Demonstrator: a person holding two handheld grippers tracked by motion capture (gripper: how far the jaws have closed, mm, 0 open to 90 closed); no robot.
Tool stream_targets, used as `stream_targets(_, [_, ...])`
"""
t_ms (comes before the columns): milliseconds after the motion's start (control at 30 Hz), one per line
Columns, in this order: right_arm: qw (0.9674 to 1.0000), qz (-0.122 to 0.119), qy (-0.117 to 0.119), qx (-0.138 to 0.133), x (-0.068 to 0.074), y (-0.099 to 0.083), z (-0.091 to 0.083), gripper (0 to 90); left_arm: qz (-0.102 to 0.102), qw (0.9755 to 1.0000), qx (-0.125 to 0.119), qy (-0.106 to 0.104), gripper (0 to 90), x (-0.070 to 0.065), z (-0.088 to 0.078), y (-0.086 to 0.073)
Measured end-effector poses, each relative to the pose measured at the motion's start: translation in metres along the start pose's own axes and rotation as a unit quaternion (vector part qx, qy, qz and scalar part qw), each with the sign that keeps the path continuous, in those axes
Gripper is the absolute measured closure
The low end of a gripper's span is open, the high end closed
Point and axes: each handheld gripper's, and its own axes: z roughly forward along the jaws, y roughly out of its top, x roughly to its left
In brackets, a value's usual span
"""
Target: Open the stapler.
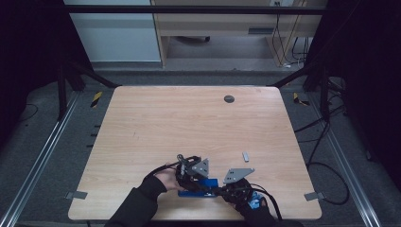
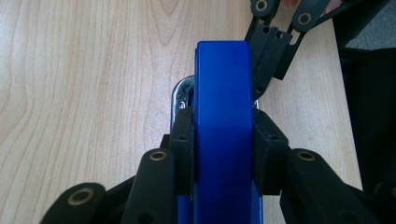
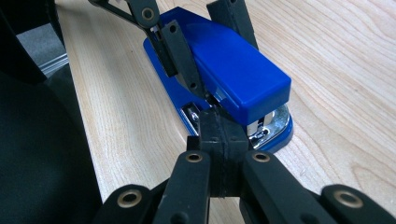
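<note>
my left gripper (image 2: 223, 140) clamps the blue stapler (image 2: 223, 112) across its top, one jaw on each side. the stapler lies flat near the front edge of the table (image 1: 156, 123). my right gripper (image 3: 219, 140) has its jaws pressed together, tips touching the stapler's side by the metal mouth. a small grey piece (image 1: 245, 156) lies apart, farther right.
</note>
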Motion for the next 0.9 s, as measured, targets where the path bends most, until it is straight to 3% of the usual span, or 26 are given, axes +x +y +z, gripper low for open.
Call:
stream_targets(333, [0.9999, -0.007, -0.005, 0.005, 0.000, 0.000, -0.002, 90.0, -0.014, 0.9998, 0.015, -0.008, 63.5, 0.003, 0.002, 0.005])
stream_targets(467, [0.9999, -0.007, -0.008, 0.003, 0.000, 0.000, -0.002, 90.0, 0.000, 0.9992, 0.038, -0.007, 62.5, 0.004, 0.002, 0.012])
stream_targets(633, [0.9999, -0.007, -0.008, 0.002, 0.001, -0.001, -0.002, 90.0, -0.004, 0.9987, 0.049, -0.010, 64.2, 0.003, 0.004, 0.017])
stream_targets(700, [1.0000, -0.004, -0.006, -0.002, 0.000, -0.001, -0.002, 90.0, 0.003, 0.9983, 0.058, -0.009, 64.7, 0.004, 0.003, 0.018])
stream_targets(767, [1.0000, 0.008, 0.001, -0.004, -0.001, -0.002, -0.001, 90.0, 0.001, 0.9984, 0.057, -0.007, 65.2, 0.003, 0.003, 0.018])
stream_targets(900, [1.0000, 0.003, -0.005, -0.002, 0.000, -0.001, -0.002, 90.0, 0.002, 0.9985, 0.054, -0.006, 65.6, 0.002, 0.003, 0.018])
